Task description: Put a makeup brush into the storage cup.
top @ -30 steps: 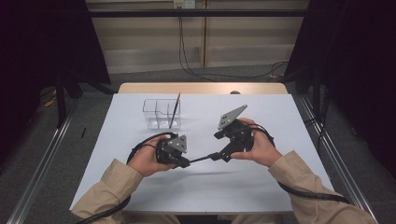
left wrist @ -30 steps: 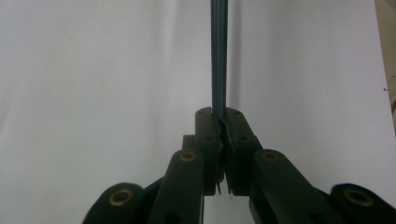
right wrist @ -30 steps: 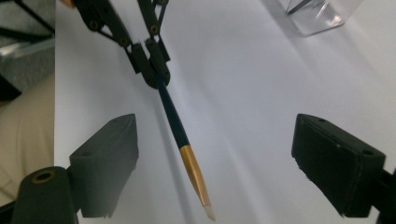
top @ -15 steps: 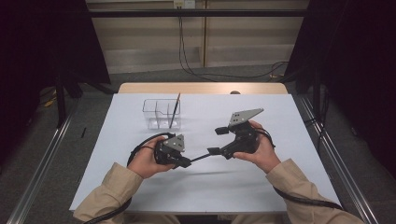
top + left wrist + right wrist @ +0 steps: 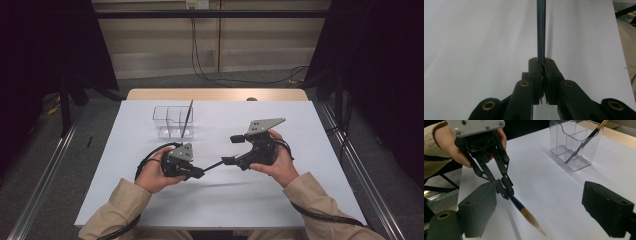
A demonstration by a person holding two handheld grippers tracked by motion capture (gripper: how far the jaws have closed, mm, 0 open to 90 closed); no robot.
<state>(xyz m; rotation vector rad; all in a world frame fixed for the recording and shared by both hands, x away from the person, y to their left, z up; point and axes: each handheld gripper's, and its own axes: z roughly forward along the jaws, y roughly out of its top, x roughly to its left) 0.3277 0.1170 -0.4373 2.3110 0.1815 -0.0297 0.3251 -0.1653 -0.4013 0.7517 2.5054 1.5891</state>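
My left gripper (image 5: 199,172) is shut on the dark blue handle of a paintbrush (image 5: 212,165), low over the white table. In the left gripper view the handle (image 5: 541,30) runs straight out from the closed jaws of the left gripper (image 5: 542,62). The right gripper view shows the paintbrush (image 5: 524,211) pointing its tan bristle tip at the camera, held by the left gripper (image 5: 502,186). My right gripper (image 5: 234,149) stands open to the right. The brush tip lies between its wide pads (image 5: 477,212) without touching them.
A clear plastic holder (image 5: 167,122) with compartments stands at the back left of the white table cover (image 5: 300,200), with a second brush (image 5: 187,117) leaning in it. It shows in the right gripper view as the holder (image 5: 574,145) with its brush (image 5: 584,141).
The right gripper has rolled so its grey plate lies flatter, and shifted slightly right. The left hand and its brush have barely moved.
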